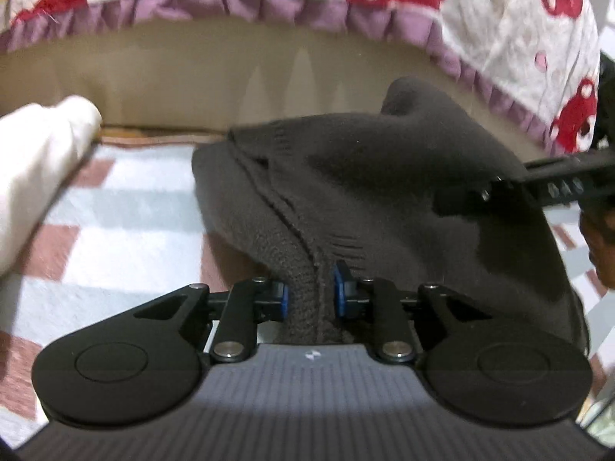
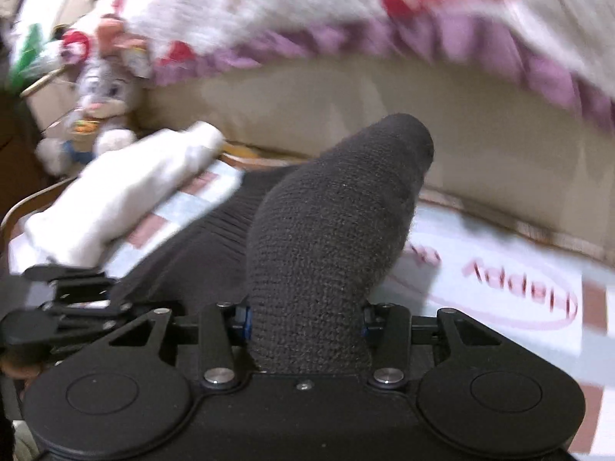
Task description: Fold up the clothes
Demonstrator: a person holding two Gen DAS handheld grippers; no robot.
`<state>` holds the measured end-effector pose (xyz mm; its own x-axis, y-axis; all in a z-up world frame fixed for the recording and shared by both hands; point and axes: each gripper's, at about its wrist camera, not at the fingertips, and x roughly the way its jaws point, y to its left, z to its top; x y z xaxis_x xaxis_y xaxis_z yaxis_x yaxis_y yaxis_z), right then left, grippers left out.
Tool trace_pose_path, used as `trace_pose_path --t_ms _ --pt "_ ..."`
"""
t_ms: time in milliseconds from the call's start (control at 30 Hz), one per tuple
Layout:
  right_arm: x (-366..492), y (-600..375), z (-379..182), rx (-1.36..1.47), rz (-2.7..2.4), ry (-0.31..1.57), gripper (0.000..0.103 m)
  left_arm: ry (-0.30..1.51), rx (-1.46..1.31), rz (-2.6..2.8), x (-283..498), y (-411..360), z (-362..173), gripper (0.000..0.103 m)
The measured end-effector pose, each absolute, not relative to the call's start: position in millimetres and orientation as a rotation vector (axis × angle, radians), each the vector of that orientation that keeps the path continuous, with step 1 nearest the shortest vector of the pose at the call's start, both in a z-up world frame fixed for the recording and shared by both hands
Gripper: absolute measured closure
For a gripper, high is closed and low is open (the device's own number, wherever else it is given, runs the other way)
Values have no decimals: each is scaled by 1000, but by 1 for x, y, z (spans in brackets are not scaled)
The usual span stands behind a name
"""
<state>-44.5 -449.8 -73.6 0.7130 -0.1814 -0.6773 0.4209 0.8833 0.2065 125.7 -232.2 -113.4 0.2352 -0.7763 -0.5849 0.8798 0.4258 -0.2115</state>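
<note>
The dark grey knitted sweater (image 1: pixel 384 192) is lifted a bit off the checked pink and blue cloth (image 1: pixel 96 211), beside a folded white garment (image 1: pixel 34 169). The left gripper (image 1: pixel 310 294) pinches a thin seam fold, and the right gripper (image 2: pixel 305 319) squeezes a thick bunch. The thin fold could slip out if the hands pull apart too hard. Both grippers point slanting down, side by side

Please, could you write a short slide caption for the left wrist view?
Left tongs pinch a seam of the dark grey knitted garment above the checked cloth.
</note>
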Motion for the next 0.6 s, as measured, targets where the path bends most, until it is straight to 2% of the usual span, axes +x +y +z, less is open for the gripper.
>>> trace_pose_path --t_ms 133,267,367,433,467,500,600 --pt "-43 -439 -61 330 -328 674 53 719 130 -1114 137 -218 -116 83" --pt "-35 -464 -92 395 -353 747 52 822 41 -1103 153 -219 -139 83" --pt "-37 -481 -114 467 -361 756 46 831 42 -1113 152 -224 -147 83" --pt "-45 -495 -125 569 -359 736 36 860 19 -1118 157 -226 -151 82" --pt "-49 -501 -131 622 -363 728 34 882 -5 -1121 161 -226 -155 81" --pt "-50 -503 -137 656 -379 733 26 907 -33 -1123 165 -225 -160 80" --pt "-51 -507 -154 724 -395 739 22 970 -111 -1119 173 -223 -174 80"
